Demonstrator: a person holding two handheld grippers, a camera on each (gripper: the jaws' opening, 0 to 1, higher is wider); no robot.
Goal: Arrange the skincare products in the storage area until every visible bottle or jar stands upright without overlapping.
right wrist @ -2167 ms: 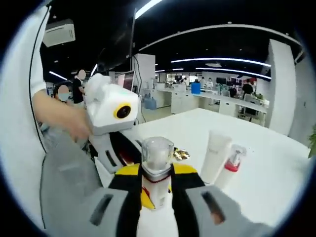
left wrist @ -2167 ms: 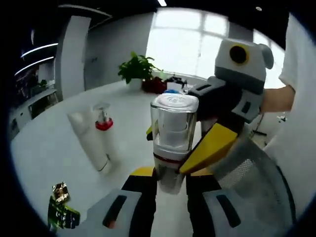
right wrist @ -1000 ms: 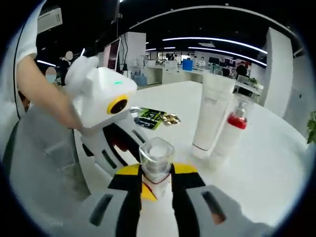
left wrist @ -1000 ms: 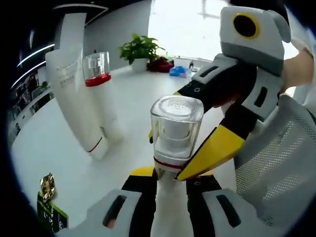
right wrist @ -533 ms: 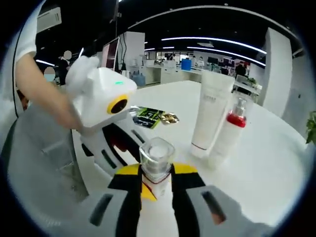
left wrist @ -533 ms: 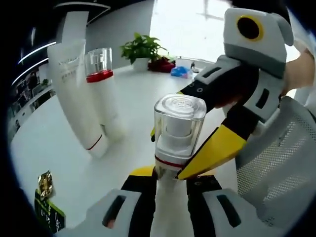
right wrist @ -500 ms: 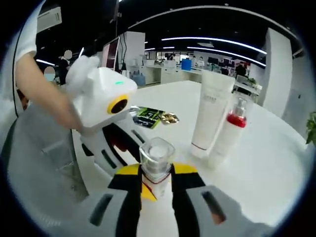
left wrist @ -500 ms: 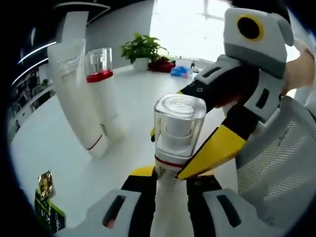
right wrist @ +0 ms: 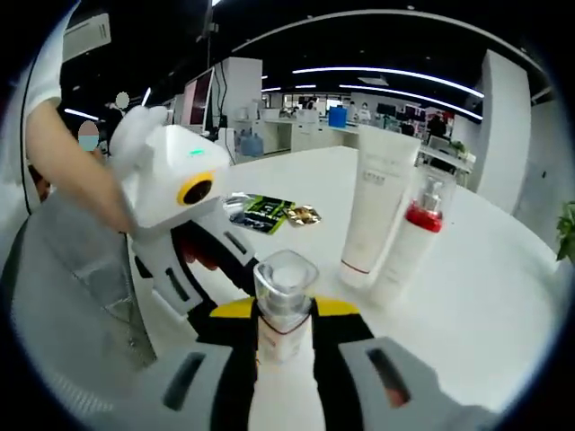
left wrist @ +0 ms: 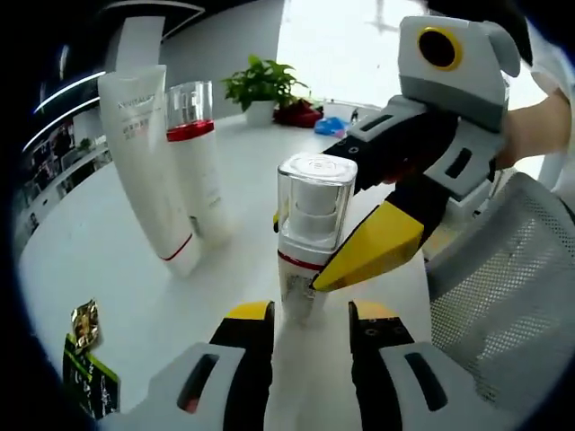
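— How are the tongs posed?
— The left tongs [left wrist: 310, 321] are held low and level over the white bench [left wrist: 108, 269]; the right tongs [right wrist: 284, 316] are brought in across them from the right, with a hand [left wrist: 532, 133] seen behind them.

— What is shown differently by the two views?
— A potted green plant [left wrist: 260, 85] is seen far ahead in the left gripper view. Green sachets [right wrist: 260, 214] are seen clearly ahead-left in the right gripper view.

— And the grip?
— The white pump bottle with a clear square cap [left wrist: 305, 235] is clamped upright by the right tongs. The left tongs are parted, with a gap on either side of the bottle's base. A tall white tube [left wrist: 148, 171] and a red-collared white bottle [left wrist: 199, 162] stand upright just beyond, side by side.
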